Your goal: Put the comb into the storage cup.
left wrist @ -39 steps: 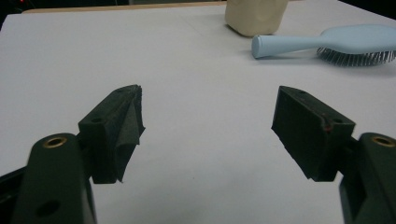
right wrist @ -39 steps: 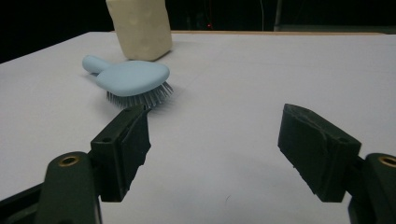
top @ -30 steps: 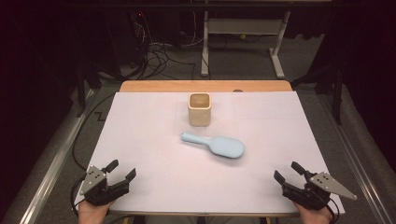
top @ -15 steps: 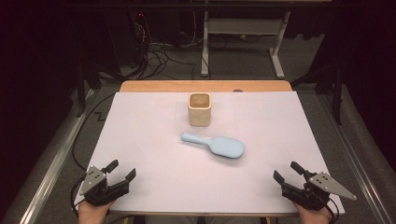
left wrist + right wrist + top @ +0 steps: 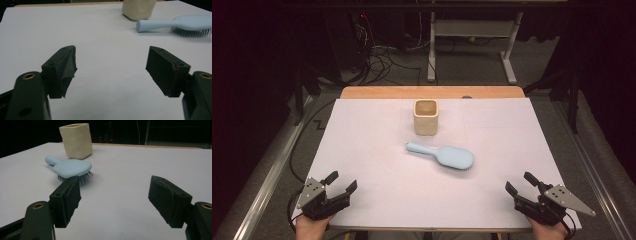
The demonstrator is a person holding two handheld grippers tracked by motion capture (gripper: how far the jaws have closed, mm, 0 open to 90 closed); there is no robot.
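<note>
White table cover (image 5: 362, 150) holds a light, rigid blue hairbrush (image 5: 443, 155) just before the cream cup (image 5: 426, 117). My left gripper (image 5: 343, 183) and right gripper (image 5: 519, 183) wait spread, empty; its slim handle looks best to grip.

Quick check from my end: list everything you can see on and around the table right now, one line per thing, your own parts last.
hairbrush: one, light blue, lying bristles down near the middle of the table, handle pointing toward the left gripper's side
cup: one, cream, squarish, upright just beyond the hairbrush, apart from it
table cover: one, white, spread over most of the table
table: one, wood edge showing along the far side
frame on legs: one, light grey, on the floor beyond the table
cables: several, dark, on the floor beyond the table
left gripper: one, black, near left corner, jaws open, holding nothing
right gripper: one, black, near right corner, jaws open, holding nothing
</note>
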